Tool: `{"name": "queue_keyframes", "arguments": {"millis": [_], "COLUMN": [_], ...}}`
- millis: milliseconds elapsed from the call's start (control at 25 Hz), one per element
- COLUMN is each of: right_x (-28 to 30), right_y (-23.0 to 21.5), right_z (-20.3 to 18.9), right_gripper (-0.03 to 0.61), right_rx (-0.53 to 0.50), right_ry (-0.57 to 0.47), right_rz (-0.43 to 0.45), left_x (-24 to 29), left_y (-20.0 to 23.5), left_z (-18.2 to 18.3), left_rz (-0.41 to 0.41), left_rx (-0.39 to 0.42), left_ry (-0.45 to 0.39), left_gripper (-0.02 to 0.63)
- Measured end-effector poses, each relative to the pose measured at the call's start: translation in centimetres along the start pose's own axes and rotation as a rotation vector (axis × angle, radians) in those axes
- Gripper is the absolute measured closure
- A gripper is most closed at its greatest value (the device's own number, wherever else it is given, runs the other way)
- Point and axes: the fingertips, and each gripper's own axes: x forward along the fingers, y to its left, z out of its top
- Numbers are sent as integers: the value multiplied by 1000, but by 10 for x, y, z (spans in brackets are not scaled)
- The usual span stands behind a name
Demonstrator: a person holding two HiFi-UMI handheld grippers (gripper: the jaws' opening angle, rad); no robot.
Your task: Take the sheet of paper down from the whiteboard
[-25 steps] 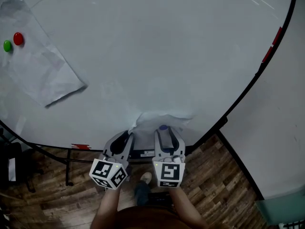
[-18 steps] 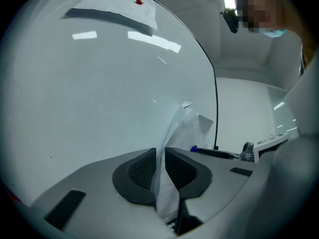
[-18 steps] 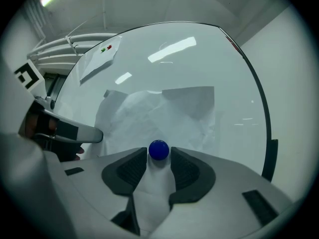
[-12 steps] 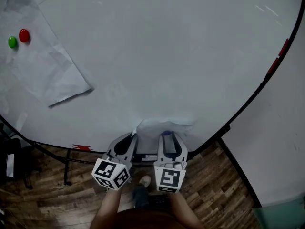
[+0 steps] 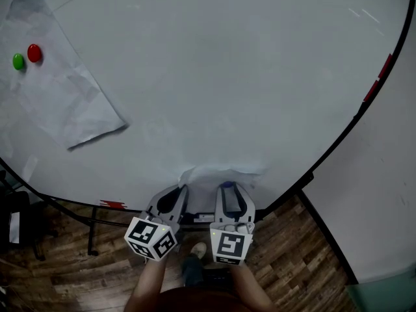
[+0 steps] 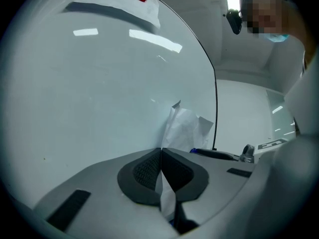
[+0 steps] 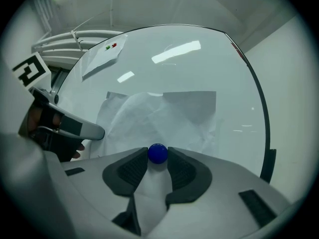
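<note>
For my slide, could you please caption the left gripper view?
Left gripper shut on the edge of the crumpled paper against the whiteboard; another sheet pinned higher up.

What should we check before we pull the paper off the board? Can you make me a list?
1. Left gripper pinching the crumpled white sheet of paper: ok; its jaws have just closed on the sheet's edge.
2. Right gripper on the blue round magnet: ok; its jaws have just been closing, and the pads touch both sides.
3. Blue round magnet off the whiteboard: not ok; it sits on the sheet.
4. No second magnet on this sheet: cannot tell; its lower part is hidden.
5. Other white sheet, under the red magnet and green magnet, out of the way: ok.
</note>
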Motion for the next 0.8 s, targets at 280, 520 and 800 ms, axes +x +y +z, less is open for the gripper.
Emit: {"name": "queue_keyframes", "arguments": {"millis": [280, 520, 800], "right_x": [0, -6, -12], "right_y": [0, -3, -9], "right_z": [1, 2, -2], "right_gripper": [442, 442, 442], "right_rx": [3, -6, 2], "right_ry": [5, -5, 2], "right_rz": [23, 31, 26], "left_x": [1, 0, -5], "left_y": [1, 3, 5], "left_z": [6, 8, 13], "left_rz": [-21, -17, 3], "left_rx": [-107, -173, -185], "left_ry": [-29, -52, -56], "left_gripper": [589, 591, 591]}}
